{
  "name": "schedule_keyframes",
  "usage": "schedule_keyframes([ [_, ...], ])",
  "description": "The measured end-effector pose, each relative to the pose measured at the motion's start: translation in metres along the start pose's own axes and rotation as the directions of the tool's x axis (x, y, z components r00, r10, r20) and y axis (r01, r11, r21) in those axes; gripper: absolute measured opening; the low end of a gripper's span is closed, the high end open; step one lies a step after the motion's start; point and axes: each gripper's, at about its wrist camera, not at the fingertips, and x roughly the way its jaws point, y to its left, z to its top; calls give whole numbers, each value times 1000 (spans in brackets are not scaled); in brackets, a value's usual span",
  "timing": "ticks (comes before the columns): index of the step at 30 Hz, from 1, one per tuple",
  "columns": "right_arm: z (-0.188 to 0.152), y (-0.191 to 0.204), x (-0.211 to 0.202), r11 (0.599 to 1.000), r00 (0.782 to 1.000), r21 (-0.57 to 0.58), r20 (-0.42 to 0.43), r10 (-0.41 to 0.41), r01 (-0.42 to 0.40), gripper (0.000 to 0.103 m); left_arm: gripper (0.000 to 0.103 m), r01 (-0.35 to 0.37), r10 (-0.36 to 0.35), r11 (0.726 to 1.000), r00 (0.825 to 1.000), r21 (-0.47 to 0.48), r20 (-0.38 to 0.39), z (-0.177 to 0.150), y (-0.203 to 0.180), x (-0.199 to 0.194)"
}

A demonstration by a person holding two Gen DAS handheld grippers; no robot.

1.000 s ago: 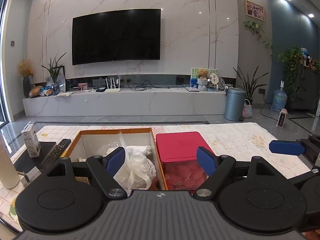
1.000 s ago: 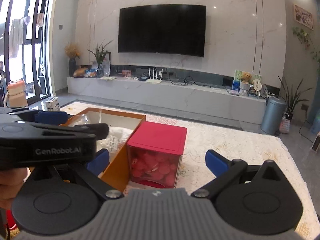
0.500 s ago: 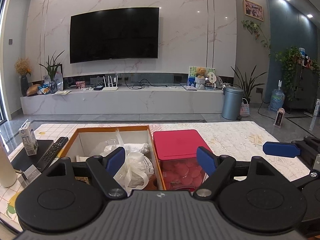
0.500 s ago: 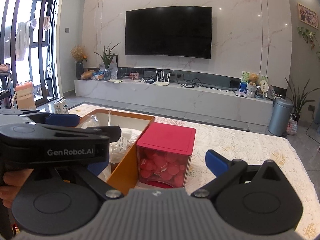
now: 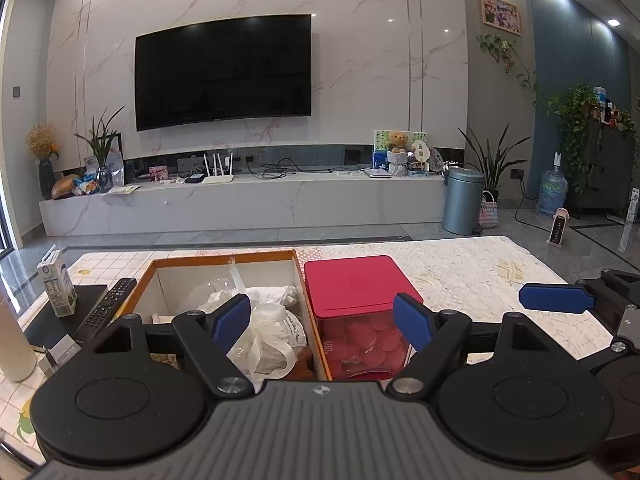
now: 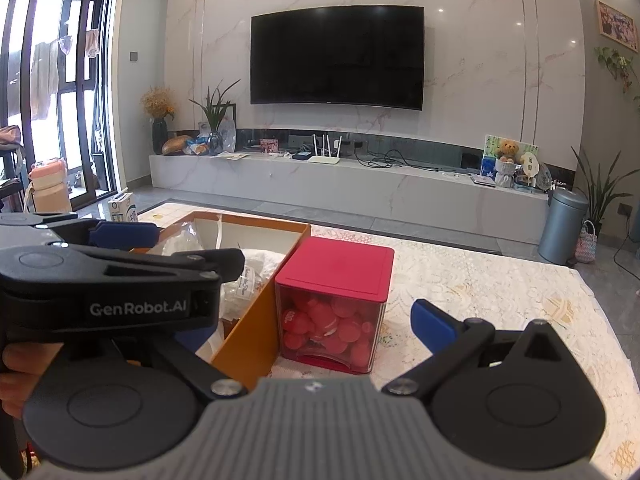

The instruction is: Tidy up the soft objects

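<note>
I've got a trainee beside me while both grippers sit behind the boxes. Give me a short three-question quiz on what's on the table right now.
1. True or false: the red lid is on the clear container.
2. What fills the orange box? A) books B) white plastic bags C) round red pieces
3. The left gripper and right gripper are both ____.

Key: 1 true. 2 B. 3 open, with nothing between the fingers.
</note>
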Motion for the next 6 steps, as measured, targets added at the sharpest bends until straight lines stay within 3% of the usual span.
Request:
schedule_keyframes([
  [6, 2, -1, 0, 1000, 1000, 0, 0, 8, -8, 100, 95, 5, -5, 1000, 1000, 2, 5, 0, -1, -2],
])
